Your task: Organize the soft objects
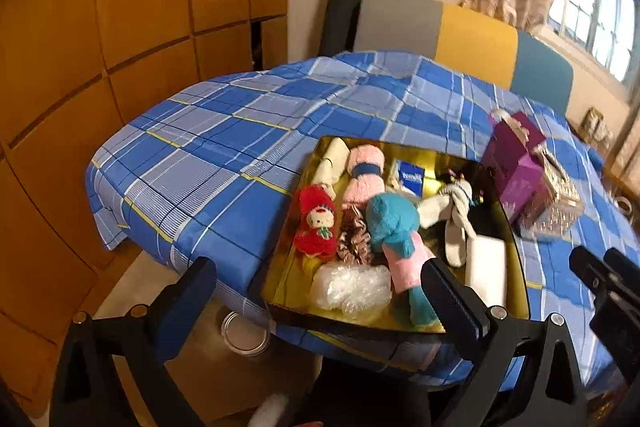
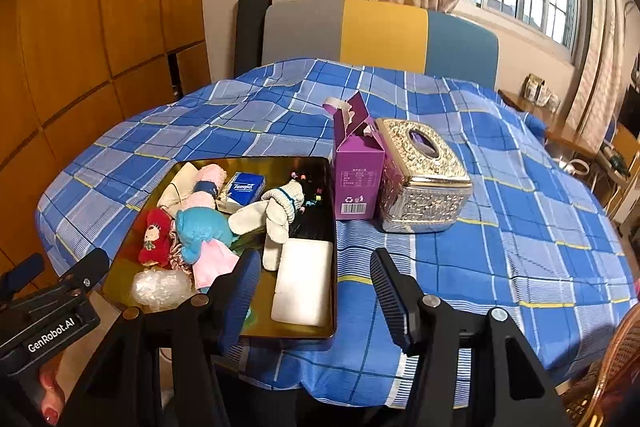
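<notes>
L wrist: left tool (image 1: 320, 291) spread wide, empty, just short of gold tray (image 1: 520, 267) near edge, on the plaid-covered surface (image 1: 224, 147); blue plush (image 1: 390, 223) closest, right by R-side finger, long axis roughly along approach. R wrist: right tool (image 2: 310, 291) also spread, empty, over tray's R rim; white pad (image 2: 303, 281) directly ahead-left, red doll (image 2: 154, 237), glove (image 2: 276, 217), Tempo pack (image 2: 245, 189) + bubble wrap (image 2: 160, 289) inside; purple box (image 2: 356, 179) & silver tissue box (image 2: 424, 175) outside tray, touching.
</notes>
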`<state>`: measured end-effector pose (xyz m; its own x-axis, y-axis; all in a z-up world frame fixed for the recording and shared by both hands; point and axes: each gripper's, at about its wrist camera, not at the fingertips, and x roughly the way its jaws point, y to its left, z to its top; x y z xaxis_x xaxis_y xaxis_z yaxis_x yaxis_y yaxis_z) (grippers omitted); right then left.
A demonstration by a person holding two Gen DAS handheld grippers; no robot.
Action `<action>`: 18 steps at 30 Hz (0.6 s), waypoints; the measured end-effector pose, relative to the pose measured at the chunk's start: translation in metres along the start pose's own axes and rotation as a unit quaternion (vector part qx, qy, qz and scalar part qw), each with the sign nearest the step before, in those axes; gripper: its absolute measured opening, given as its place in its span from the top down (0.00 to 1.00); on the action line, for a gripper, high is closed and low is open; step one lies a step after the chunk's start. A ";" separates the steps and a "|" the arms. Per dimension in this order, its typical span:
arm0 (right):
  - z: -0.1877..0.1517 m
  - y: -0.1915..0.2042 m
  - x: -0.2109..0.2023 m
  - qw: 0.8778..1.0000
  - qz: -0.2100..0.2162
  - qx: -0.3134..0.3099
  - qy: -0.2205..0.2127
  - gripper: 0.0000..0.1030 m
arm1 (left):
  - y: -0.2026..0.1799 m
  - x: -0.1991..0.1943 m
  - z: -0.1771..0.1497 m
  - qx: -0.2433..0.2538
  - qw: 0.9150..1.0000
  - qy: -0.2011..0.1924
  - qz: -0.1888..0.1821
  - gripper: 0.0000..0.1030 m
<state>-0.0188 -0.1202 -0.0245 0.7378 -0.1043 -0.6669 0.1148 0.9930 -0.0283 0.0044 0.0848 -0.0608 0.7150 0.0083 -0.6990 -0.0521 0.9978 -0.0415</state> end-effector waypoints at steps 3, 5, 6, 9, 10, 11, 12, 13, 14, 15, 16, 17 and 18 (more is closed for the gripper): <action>0.000 -0.004 0.002 1.000 0.007 0.016 0.019 0.44 | -0.004 0.001 -0.002 0.009 1.000 0.011 -0.012 0.00; 0.000 -0.007 0.005 0.999 0.010 0.027 0.034 0.44 | -0.008 0.001 -0.004 0.019 1.000 0.015 -0.017 0.00; -0.001 -0.008 0.006 0.999 0.007 0.029 0.038 0.44 | -0.011 0.001 -0.005 0.026 0.999 0.017 -0.018 0.00; -0.002 -0.008 0.008 0.999 -0.007 0.029 0.042 0.44 | -0.014 0.000 -0.006 0.035 0.999 0.018 -0.021 0.00; -0.003 -0.009 0.009 0.999 -0.007 0.030 0.045 0.44 | -0.014 -0.001 -0.007 0.034 0.999 0.017 -0.024 0.00; -0.003 -0.009 0.009 0.998 -0.006 0.032 0.047 0.44 | -0.015 -0.002 -0.007 0.033 0.999 0.016 -0.026 0.00; -0.003 -0.009 0.009 0.998 -0.005 0.033 0.048 0.44 | -0.014 -0.003 -0.007 0.033 0.999 0.015 -0.025 0.00; -0.003 -0.009 0.010 0.998 -0.003 0.033 0.050 0.44 | -0.014 -0.004 -0.006 0.031 0.999 0.013 -0.025 0.00; -0.003 -0.009 0.010 0.998 -0.004 0.033 0.050 0.44 | -0.014 -0.005 -0.007 0.029 0.999 0.012 -0.025 0.00; -0.003 -0.009 0.010 0.998 -0.005 0.035 0.050 0.44 | -0.013 -0.007 -0.007 0.027 0.999 0.010 -0.025 0.00; -0.003 -0.010 0.009 0.998 -0.004 0.036 0.049 0.44 | -0.013 -0.008 -0.006 0.026 0.999 0.009 -0.026 0.00; -0.003 -0.009 0.008 0.998 -0.004 0.035 0.047 0.44 | -0.013 -0.008 -0.007 0.026 0.999 0.008 -0.026 0.00; -0.002 -0.008 0.007 0.998 -0.007 0.032 0.045 0.44 | -0.013 -0.008 -0.007 0.027 0.999 0.008 -0.025 0.00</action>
<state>-0.0163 -0.1291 -0.0305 0.6734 -0.1105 -0.7310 0.1701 0.9854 0.0078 -0.0052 0.0709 -0.0595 0.7049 -0.0416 -0.7081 0.0211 0.9991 -0.0377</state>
